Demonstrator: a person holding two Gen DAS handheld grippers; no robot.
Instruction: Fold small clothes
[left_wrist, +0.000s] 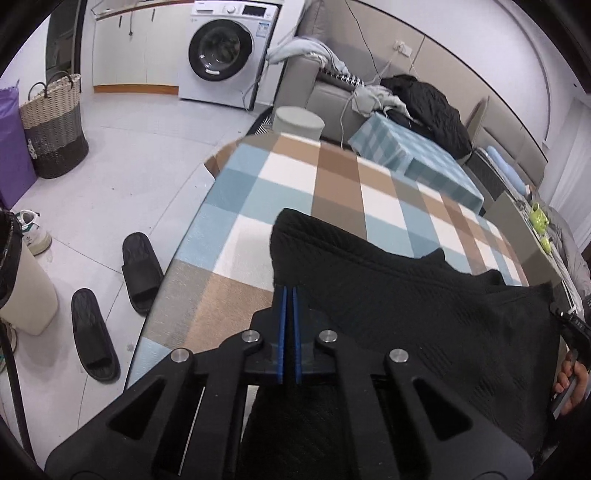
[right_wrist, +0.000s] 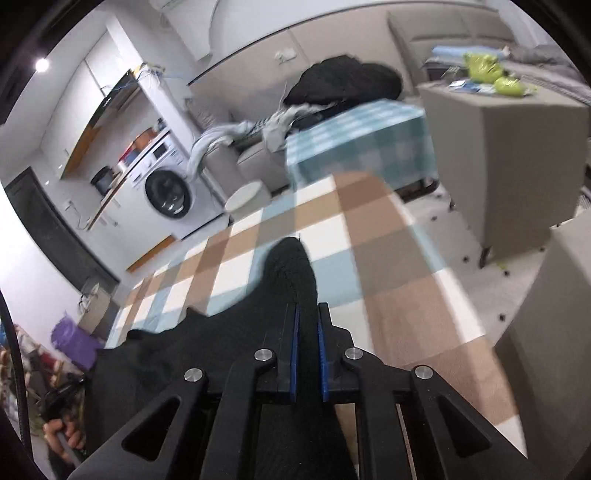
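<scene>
Garment (left_wrist: 406, 302) hangs between 2 grippers, left (left_wrist: 290, 295) and right (right_wrist: 307, 314), each pinched narrow on an edge, seemingly. Next: lay it flat ahead of the fingers on the cloth (left_wrist: 332, 177).

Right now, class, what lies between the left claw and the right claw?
The black garment spans between them: the left claw pinches one corner and the right claw grips the other. The left wrist view shows it best, hanging over the checked tablecloth.
</scene>
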